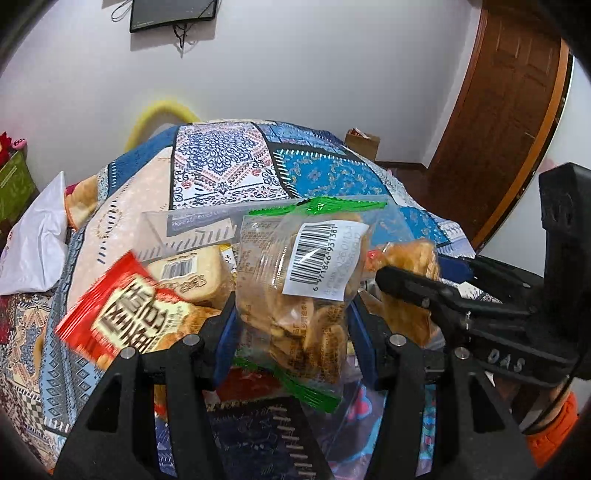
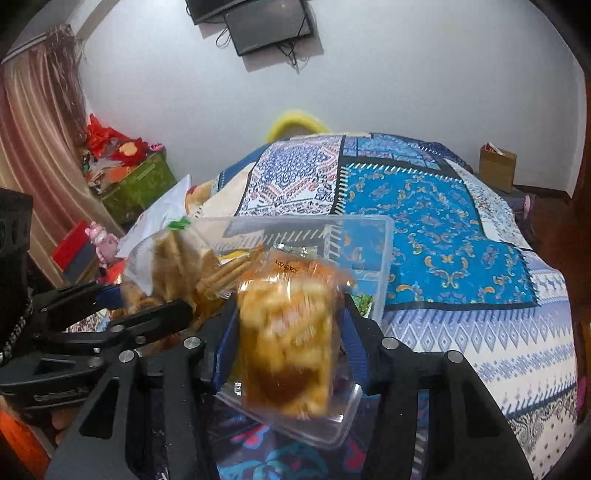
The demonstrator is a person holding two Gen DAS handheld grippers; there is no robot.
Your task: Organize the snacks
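Left gripper [image 1: 291,325] is clamped on a clear green-edged cracker packet [image 1: 299,280], barcode label facing the lens, held upright between the blue pads. Right gripper [image 2: 288,339] is clenched too, squeezing an orange packet of puffed snacks [image 2: 288,332], blurred in its own camera. Both packets hang over the clear plastic container [image 2: 373,258] sitting on the patterned blue bedspread [image 2: 443,229].

The left view gives what the right cannot: a red packet [image 1: 118,314] with bold lettering leaning at the container's left side, and a pale bread-like pack [image 1: 192,273] with its own barcode behind it. It also catches the right gripper from the side, just beside the cracker packet, and a brown door [image 1: 509,122].

The right view opens up the container's far rim and right wall, with sticks of biscuit [image 2: 225,273] lying inside. It also shows the left gripper [image 2: 147,310] from the side, a curtain [image 2: 40,140] and a green box [image 2: 140,184] at the wall, plus a dark screen [image 2: 266,26] above.
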